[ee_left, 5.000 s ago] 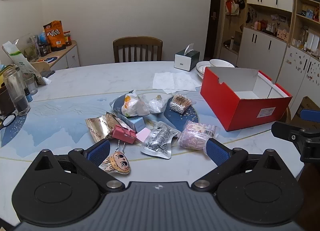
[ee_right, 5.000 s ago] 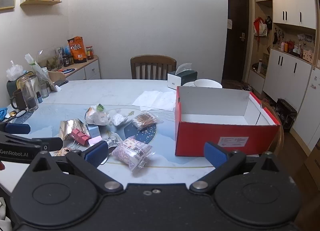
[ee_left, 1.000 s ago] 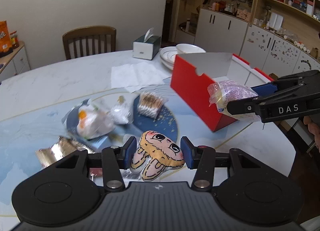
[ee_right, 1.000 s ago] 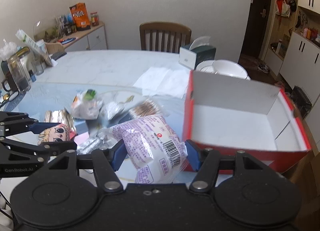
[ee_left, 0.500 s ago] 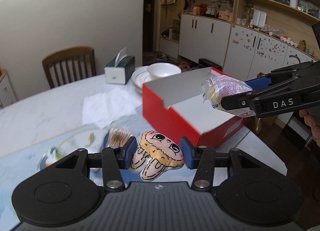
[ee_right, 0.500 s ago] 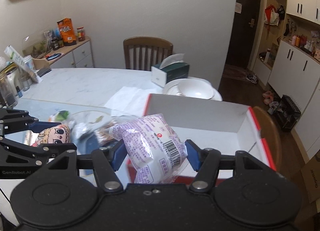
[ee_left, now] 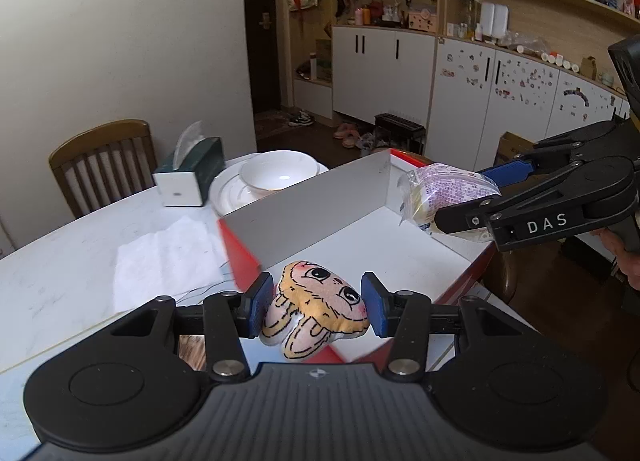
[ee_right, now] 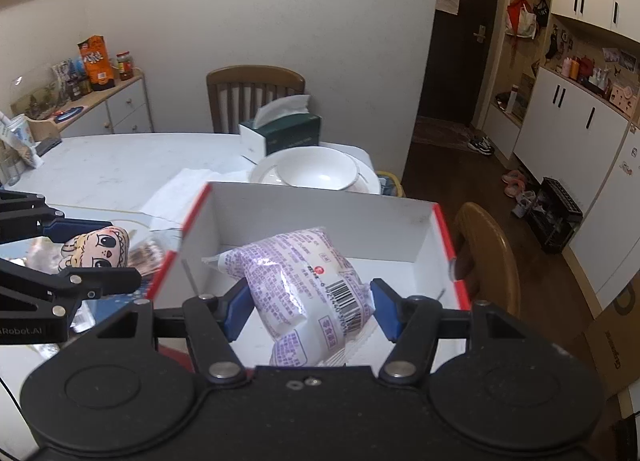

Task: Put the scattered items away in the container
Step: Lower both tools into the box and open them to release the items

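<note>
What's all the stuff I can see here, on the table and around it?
Box: one, red outside and white inside, open on the table, nothing lying in it yet.
Snack packet: one, purple and white with a barcode, held above the box.
Cartoon-face plush: one, orange and pink, held at the box's near edge.
Bowl: one, white, on white plates behind the box.
Tissue box: one, dark green and white, beyond the bowl.
Paper napkin: white, spread flat left of the box.
Chairs: two, brown wood, one behind the table and one at its right.
Left hand-held gripper: black with blue pads, shut on the plush.
Right hand-held gripper: black with blue pads, shut on the packet.
</note>
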